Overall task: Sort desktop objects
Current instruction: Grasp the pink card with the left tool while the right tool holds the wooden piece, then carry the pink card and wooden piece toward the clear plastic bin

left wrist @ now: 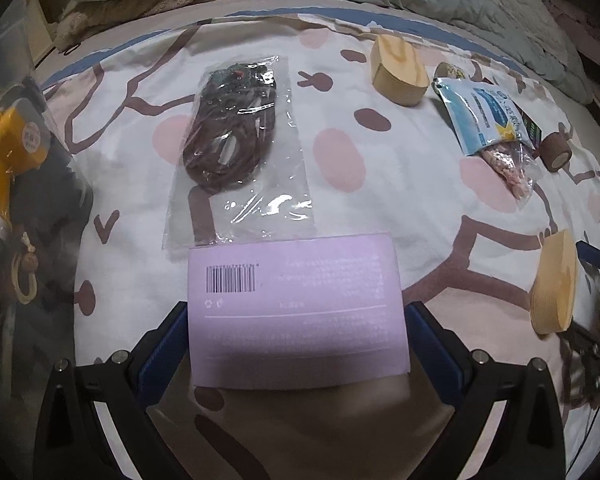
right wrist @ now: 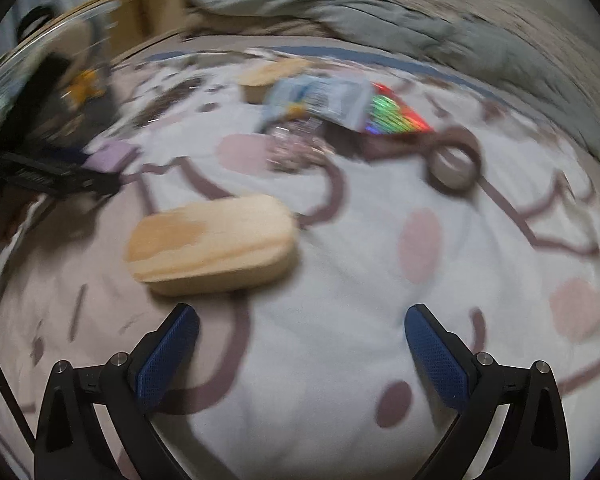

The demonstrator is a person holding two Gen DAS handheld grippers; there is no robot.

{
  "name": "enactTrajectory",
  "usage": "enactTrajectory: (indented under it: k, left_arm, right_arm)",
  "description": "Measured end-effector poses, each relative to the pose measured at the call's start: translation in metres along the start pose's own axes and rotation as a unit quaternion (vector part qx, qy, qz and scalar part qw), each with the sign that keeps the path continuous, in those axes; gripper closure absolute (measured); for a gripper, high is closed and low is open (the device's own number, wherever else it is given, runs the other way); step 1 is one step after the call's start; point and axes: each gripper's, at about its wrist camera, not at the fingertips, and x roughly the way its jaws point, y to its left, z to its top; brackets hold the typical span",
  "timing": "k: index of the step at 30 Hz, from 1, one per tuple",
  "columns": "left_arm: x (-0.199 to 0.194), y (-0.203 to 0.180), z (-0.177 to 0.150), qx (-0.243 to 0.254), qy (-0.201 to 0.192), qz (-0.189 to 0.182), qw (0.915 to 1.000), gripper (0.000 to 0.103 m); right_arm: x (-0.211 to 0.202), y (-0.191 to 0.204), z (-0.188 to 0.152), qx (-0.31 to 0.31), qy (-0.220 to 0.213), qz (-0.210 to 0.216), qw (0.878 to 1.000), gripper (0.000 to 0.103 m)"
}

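The pink box (left wrist: pixel 298 312) is gripped between the pads of the left claw (left wrist: pixel 298 320), just short of the bagged cord (left wrist: pixel 232 128) ahead. It should be lowered level and released gently. The right claw (right wrist: pixel 302 344) stands wide, empty, the wooden block (right wrist: pixel 212 242) ahead-left.

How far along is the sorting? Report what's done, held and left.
Done: nothing looks grouped yet. In hand: the left hand-held gripper clamps the flat lilac box; the right hand-held gripper is open and empty. Left: bagged brown cord, two wooden blocks, blue pouch, brown tape roll.
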Motion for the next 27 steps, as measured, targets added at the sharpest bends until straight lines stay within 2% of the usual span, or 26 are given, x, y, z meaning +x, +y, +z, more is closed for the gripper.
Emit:
enactTrajectory:
  k: [8, 12, 16, 18, 20, 27]
  left_arm:
    - [-0.002, 0.000, -0.008, 0.003, -0.023, -0.002, 0.9997, 0.000]
    - [0.001, 0.004, -0.005, 0.002, -0.026, -0.008, 0.9996, 0.000]
    - [-0.001, 0.008, -0.001, 0.000, -0.027, -0.016, 0.9995, 0.000]
    - [-0.002, 0.007, -0.003, -0.001, -0.026, -0.018, 0.9995, 0.001]
    - [-0.003, 0.008, -0.001, -0.004, -0.027, -0.017, 0.9995, 0.003]
    - [-0.011, 0.012, -0.002, -0.005, -0.027, -0.025, 0.9993, 0.005]
  right_arm:
    - [0.005, 0.028, 0.019, -0.016, -0.003, 0.040, 0.999, 0.000]
    - [0.013, 0.043, 0.028, -0.035, 0.006, 0.024, 0.999, 0.000]
    - [0.020, 0.045, 0.029, -0.024, 0.020, 0.012, 0.999, 0.000]
    - [0.018, 0.044, 0.028, -0.021, 0.015, 0.010, 1.000, 0.004]
    - [0.016, 0.041, 0.028, -0.019, 0.010, 0.001, 1.000, 0.014]
    - [0.011, 0.037, 0.029, -0.001, 0.001, 0.004, 1.000, 0.014]
